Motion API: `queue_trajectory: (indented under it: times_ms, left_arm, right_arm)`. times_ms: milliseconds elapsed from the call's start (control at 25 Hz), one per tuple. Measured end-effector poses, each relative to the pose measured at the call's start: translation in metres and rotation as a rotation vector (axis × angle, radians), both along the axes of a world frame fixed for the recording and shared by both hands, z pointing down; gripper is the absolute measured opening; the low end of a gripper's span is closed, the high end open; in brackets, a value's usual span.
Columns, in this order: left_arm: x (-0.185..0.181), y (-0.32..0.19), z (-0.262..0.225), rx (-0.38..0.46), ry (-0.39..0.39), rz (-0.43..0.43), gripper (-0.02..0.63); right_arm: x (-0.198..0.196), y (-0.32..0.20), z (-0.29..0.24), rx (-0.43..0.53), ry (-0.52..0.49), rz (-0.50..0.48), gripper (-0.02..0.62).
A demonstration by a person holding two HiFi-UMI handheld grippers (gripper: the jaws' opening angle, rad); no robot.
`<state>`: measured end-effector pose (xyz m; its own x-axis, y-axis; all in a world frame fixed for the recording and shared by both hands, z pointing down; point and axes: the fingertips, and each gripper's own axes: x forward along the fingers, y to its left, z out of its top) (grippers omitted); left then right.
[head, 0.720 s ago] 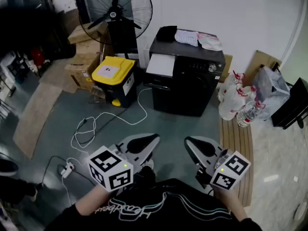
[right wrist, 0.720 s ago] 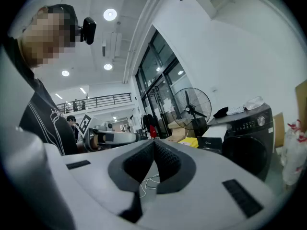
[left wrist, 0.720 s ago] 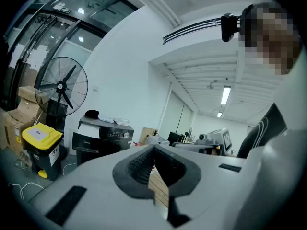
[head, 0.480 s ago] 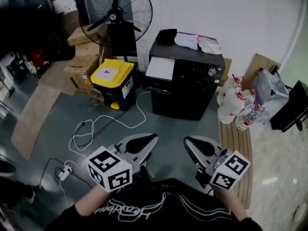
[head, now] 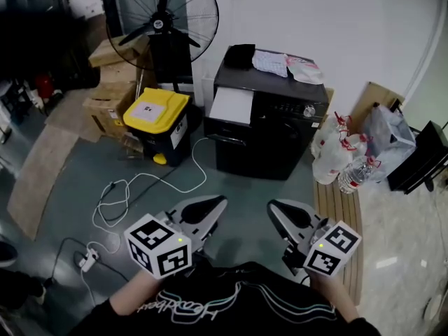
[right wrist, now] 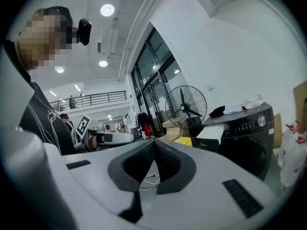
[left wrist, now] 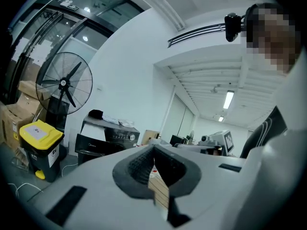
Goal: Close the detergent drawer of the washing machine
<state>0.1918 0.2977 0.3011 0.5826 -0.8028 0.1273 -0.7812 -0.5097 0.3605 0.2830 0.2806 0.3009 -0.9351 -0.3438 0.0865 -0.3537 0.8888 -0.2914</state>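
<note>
Two grippers clenched empty, left point(head: 218, 203), right point(head: 274, 207), well short of washer point(head: 269, 128), white drawer point(head: 231, 105) out; bin point(head: 155, 117) beside, label unreadable; fan point(head: 164, 19) behind; cable point(head: 140, 187) across floor.

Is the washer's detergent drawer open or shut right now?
Open: the detergent drawer sticks out, pale, from the top of the black washing machine, well proud of its front face.

bin point(head: 155, 121) left of washing machine point(head: 269, 128), fan point(head: 162, 19) behind
</note>
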Motion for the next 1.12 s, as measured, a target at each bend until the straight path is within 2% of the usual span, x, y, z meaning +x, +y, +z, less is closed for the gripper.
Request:
queue_trajectory:
  times_ms: [320,720,1120]
  left_arm:
    - [-0.068,-0.066,0.009,-0.051,0.015,0.031,0.023]
    - [-0.14,-0.166,0.025,-0.108,0.018,0.133,0.023]
    - [-0.191,-0.239,0.047,-0.141,0.006,0.174,0.023]
  right_arm:
    - [-0.061,-0.064,0.007,-0.067,0.004,0.049,0.028]
    - [-0.131,-0.152,0.025,-0.162,0.025,0.159,0.028]
    - [-0.164,-0.219,0.049,-0.223,0.033,0.284,0.028]
